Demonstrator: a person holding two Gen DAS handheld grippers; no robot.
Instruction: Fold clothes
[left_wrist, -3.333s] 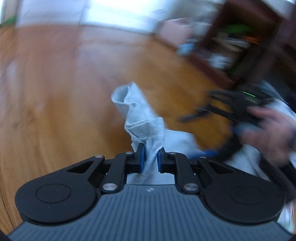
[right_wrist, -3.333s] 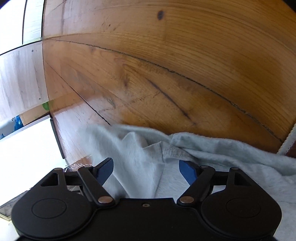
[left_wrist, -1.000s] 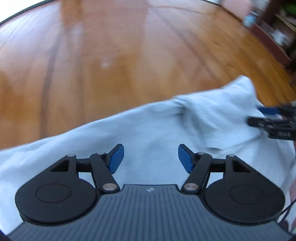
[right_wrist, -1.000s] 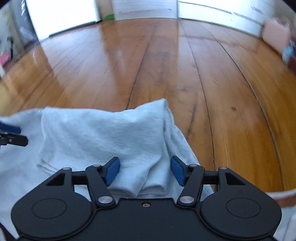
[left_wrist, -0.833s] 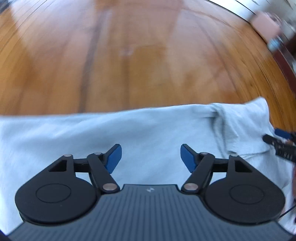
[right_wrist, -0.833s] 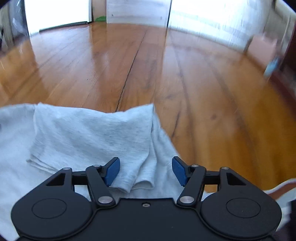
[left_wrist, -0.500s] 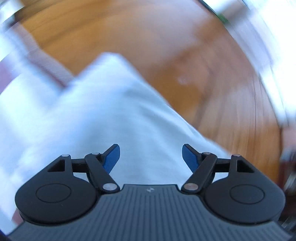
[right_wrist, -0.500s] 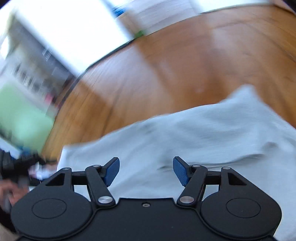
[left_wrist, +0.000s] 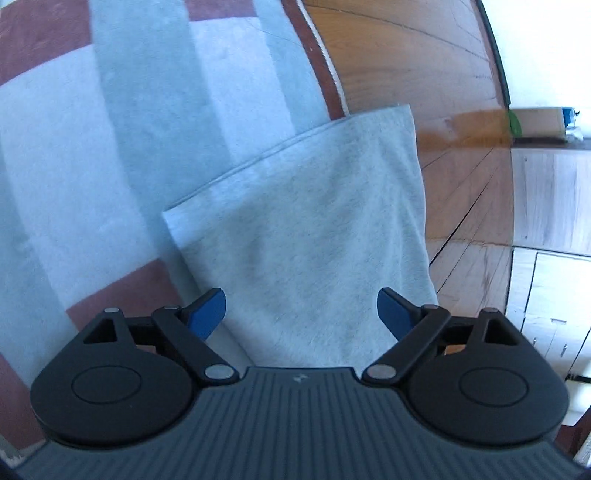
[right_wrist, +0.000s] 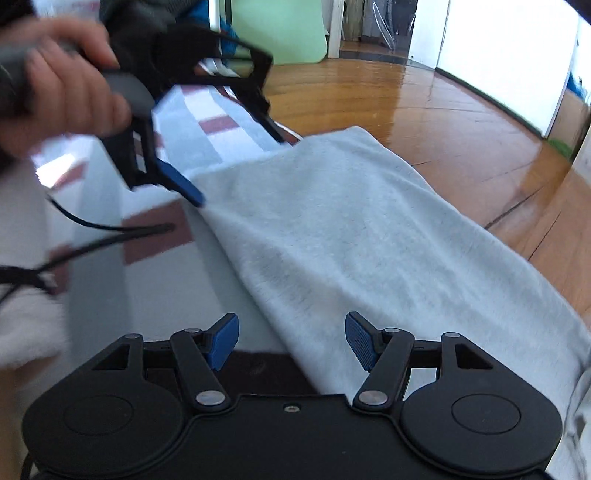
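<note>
A light grey garment (left_wrist: 306, 229) lies folded flat, half on a striped rug (left_wrist: 74, 147) and half on the wood floor (left_wrist: 406, 55). My left gripper (left_wrist: 300, 314) hovers over its near end. Its jaws are opening wide and the blue pads press on nothing. In the right wrist view, a hand (right_wrist: 62, 92) holds the left gripper (right_wrist: 227, 158) at the garment's (right_wrist: 351, 240) far corner. My right gripper (right_wrist: 291, 341) stands open above the near edge of the cloth, gripping nothing.
The rug (right_wrist: 92, 295) has grey, white and maroon bands. A black cable (right_wrist: 92, 229) trails across it. White cabinets (left_wrist: 546, 206) stand beyond the floor on the right. A green panel (right_wrist: 280, 29) leans at the back of the shiny wood floor (right_wrist: 443, 122).
Both grippers have swung round and rolled, from facing the open floor to facing the rug end of the garment. The left jaws have let go of the cloth and spread wider.
</note>
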